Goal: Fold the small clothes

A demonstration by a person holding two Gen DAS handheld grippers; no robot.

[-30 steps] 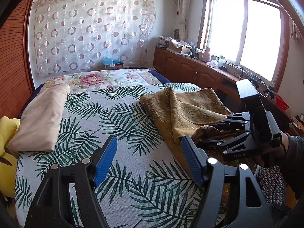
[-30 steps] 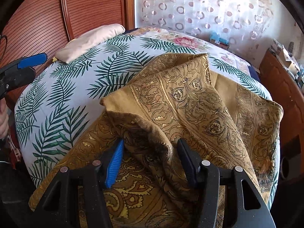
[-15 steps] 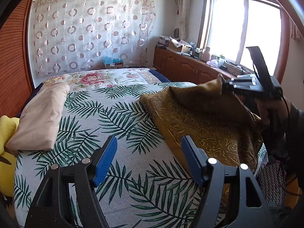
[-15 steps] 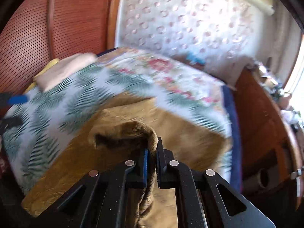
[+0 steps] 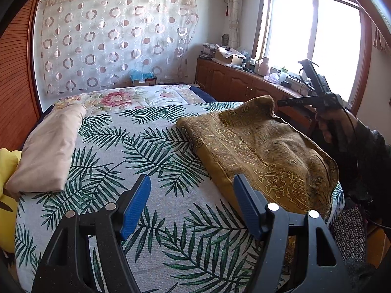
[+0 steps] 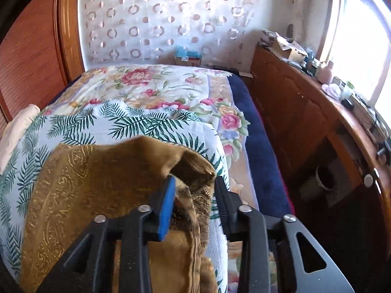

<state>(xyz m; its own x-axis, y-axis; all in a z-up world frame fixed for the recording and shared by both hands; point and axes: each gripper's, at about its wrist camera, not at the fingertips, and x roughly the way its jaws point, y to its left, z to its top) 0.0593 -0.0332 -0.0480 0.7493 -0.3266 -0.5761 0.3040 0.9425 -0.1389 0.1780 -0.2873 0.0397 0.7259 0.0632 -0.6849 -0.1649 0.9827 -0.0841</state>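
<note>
- right tool (image 6: 193, 196): black frame with ribbed blue pads, jaws opening right now. A bunched corner of the gold cloth (image 6: 105, 190) sits between them, brushing the left pad but not pinched anymore.
- left tool (image 5: 191, 204): same build, spread wide and holding nothing, hanging over the bedsheet with the cloth's edge just beside its right pad.
- the gold cloth is thick woven stuff, mustard-brown with shiny paisley scrollwork and a bordered edge. It's lying on the near right part of the bed (image 5: 146, 151), folded over itself into a lumpy slab, with one corner peaking up by the right tool.
- the bedsheet is a white, coarse weave with green palm fronds. Past it there's a floral quilt (image 6: 151, 85).
- a folded beige bundle (image 5: 48, 151) lies along the far left side, smooth and flat.
- a sleeve and hand (image 5: 330, 122) hold the right tool at the edge of the left view.
- the right view is a bit blurry, and the tool frame hides the cloth's lower end. I can't tell what garment it is.
</note>
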